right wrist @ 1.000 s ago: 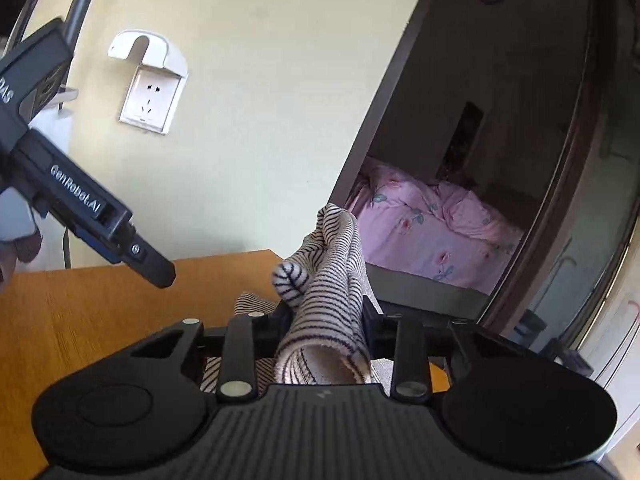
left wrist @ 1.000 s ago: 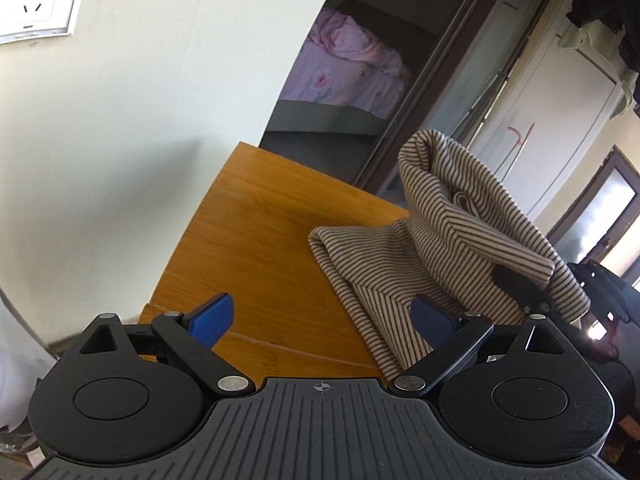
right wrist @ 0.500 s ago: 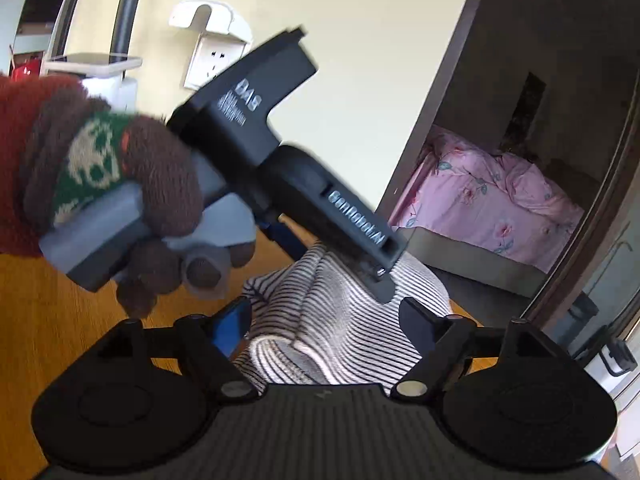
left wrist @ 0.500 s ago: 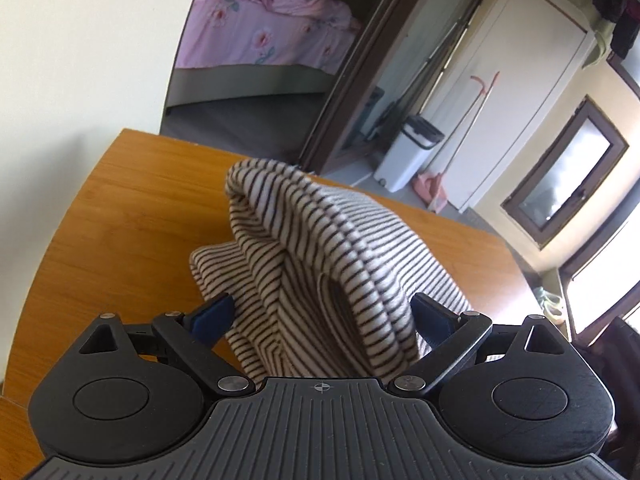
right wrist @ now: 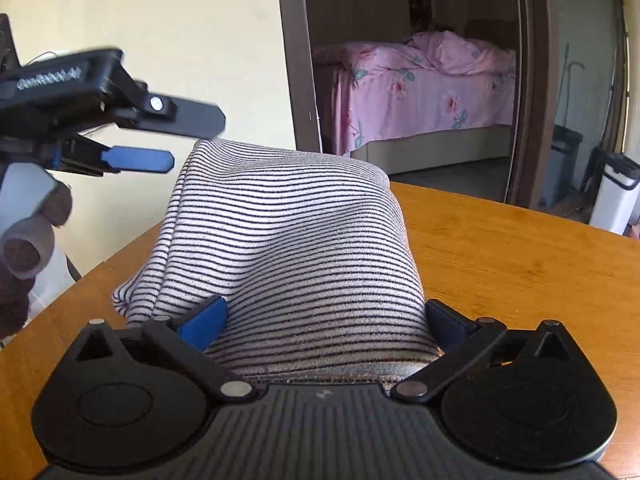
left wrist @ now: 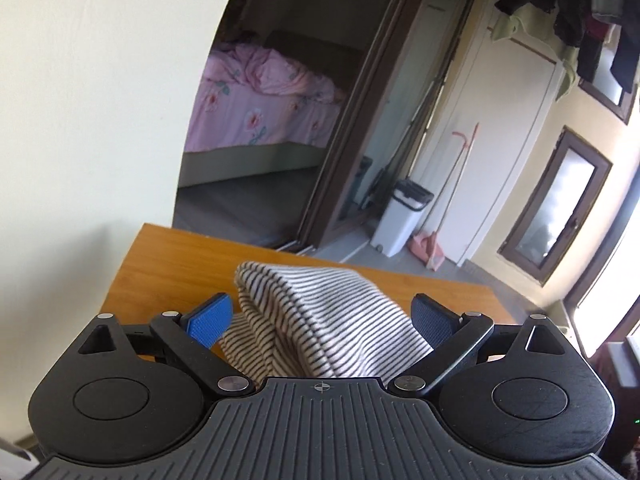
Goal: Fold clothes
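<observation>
1. 2 changes since 1 second ago: the right gripper (right wrist: 322, 320), then clamped on a bunched fold of the striped garment (right wrist: 288, 240), now has its jaws spread wide with the cloth lying loose between them; the left gripper (left wrist: 322, 316), then off to the side of the cloth, now has it between its blue pads (left wrist: 210, 320)
2. Left gripper is spread open too, gripping nothing; in the right wrist view it hovers above and left of the heap, held by a gloved hand (right wrist: 28, 240), and is blurred
3. Garment sits heaped in a folded mound on the wooden table (right wrist: 520, 248), near its far corner
4. Beyond the table: a doorway onto a pink bed (right wrist: 424, 88) and a white bin (left wrist: 404, 220) by the wall
</observation>
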`<control>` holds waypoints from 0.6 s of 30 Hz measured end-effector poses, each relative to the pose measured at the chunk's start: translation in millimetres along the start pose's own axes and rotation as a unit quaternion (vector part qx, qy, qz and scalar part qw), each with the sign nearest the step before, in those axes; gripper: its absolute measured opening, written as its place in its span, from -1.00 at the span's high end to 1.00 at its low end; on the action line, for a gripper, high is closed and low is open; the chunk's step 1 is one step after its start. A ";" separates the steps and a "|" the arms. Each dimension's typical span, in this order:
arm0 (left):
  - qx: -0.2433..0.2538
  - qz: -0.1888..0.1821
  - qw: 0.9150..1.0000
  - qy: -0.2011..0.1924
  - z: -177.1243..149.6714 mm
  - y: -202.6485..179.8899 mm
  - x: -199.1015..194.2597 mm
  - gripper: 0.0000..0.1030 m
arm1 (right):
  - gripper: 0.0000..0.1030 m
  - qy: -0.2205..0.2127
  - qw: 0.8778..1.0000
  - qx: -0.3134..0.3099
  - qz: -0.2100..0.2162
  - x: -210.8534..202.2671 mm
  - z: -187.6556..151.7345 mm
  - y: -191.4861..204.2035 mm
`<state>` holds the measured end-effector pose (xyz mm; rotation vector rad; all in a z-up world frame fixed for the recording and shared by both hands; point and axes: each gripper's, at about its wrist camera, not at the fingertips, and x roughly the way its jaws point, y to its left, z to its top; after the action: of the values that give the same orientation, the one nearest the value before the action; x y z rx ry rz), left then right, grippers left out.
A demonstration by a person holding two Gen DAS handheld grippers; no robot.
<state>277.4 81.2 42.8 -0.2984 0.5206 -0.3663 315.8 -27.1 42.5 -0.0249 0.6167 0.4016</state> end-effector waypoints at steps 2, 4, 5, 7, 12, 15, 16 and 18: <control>0.000 -0.040 0.999 0.015 2.5 -7.8 6.8 -0.92 | -1.00 -0.003 1.000 -0.005 -0.015 -2.1 -0.5 9.4; 0.001 -0.064 0.997 0.042 1.1 -12.5 21.7 -0.92 | -1.00 -0.002 1.000 -0.009 -0.024 -4.9 -2.7 17.7; 0.004 -0.054 0.997 0.055 -2.6 -11.4 33.5 -0.92 | -1.00 -0.002 1.000 -0.012 -0.026 -7.1 -3.0 20.7; 0.010 -0.033 0.997 0.073 -10.3 -5.4 50.0 -0.92 | -1.00 -0.001 1.000 -0.019 -0.019 -13.5 -1.5 19.8; 0.015 -0.023 0.996 0.082 -16.3 3.8 55.0 -0.92 | -1.00 -0.028 0.999 -0.024 0.003 -34.7 9.1 13.6; 0.017 -0.020 0.996 0.085 -18.3 8.3 56.2 -0.92 | -1.00 -0.024 0.999 -0.041 -0.002 -29.0 9.7 20.8; 0.016 -0.018 0.996 0.087 -18.2 9.4 57.5 -0.92 | -1.00 -0.010 0.999 -0.049 -0.013 -20.4 7.0 23.3; 0.028 -0.012 0.996 0.088 -20.0 9.8 59.8 -0.92 | -1.00 0.000 0.998 -0.049 -0.029 -7.8 0.4 26.0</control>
<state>317.6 61.7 -2.8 -0.2187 0.6790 -0.4322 300.5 -5.8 49.7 -0.1365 0.5938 0.3762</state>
